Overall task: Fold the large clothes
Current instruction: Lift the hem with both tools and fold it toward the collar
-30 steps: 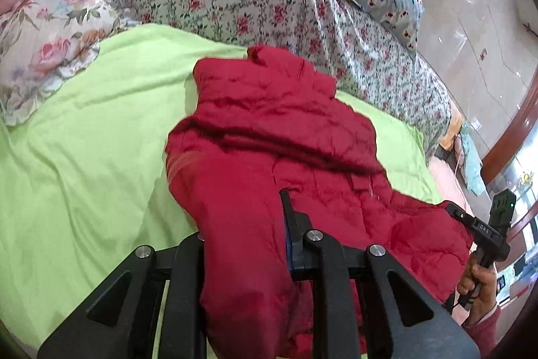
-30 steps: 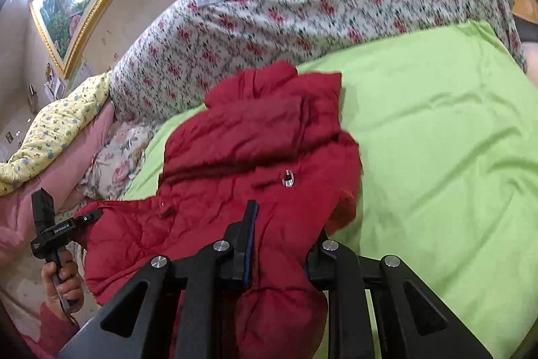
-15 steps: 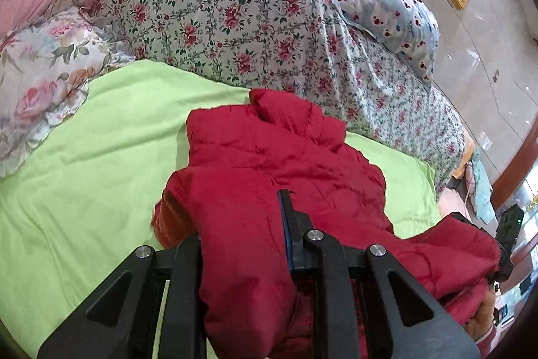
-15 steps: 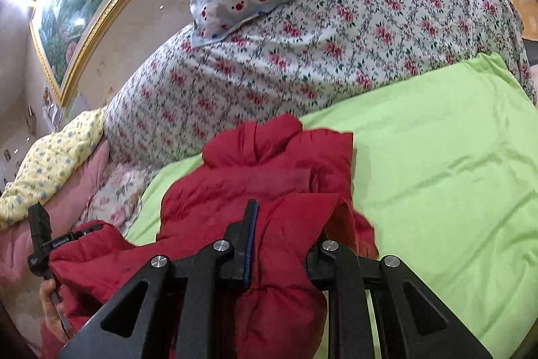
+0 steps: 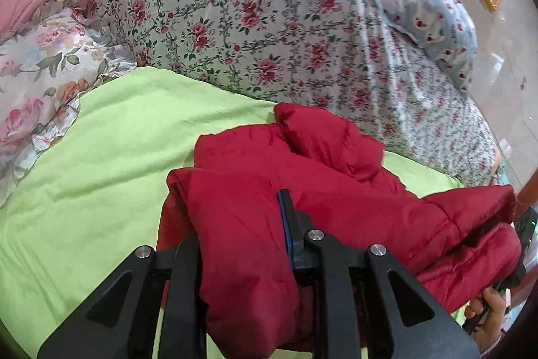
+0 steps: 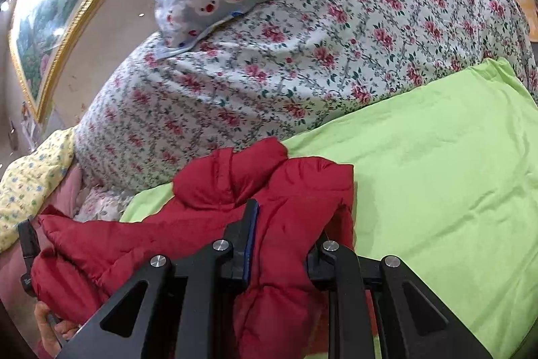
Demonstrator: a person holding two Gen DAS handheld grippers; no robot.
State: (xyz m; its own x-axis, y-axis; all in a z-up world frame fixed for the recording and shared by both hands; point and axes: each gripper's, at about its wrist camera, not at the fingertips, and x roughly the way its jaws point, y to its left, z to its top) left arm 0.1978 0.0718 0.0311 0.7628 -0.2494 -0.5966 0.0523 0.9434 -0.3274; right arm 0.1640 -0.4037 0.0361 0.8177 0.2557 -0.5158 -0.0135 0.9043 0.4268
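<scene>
Across the lower half of both wrist views, the red padded jacket (image 5: 302,190) spans between the two claws, its long axis running from one to the other. The left gripper (image 5: 240,244) is clenched on one bunched hem corner; the right gripper (image 6: 285,244) is clamped on the other. Its collar end lies ahead, toward upper centre, on the green sheet (image 5: 101,157), so the lifted hem likely folds forward onto it.
</scene>
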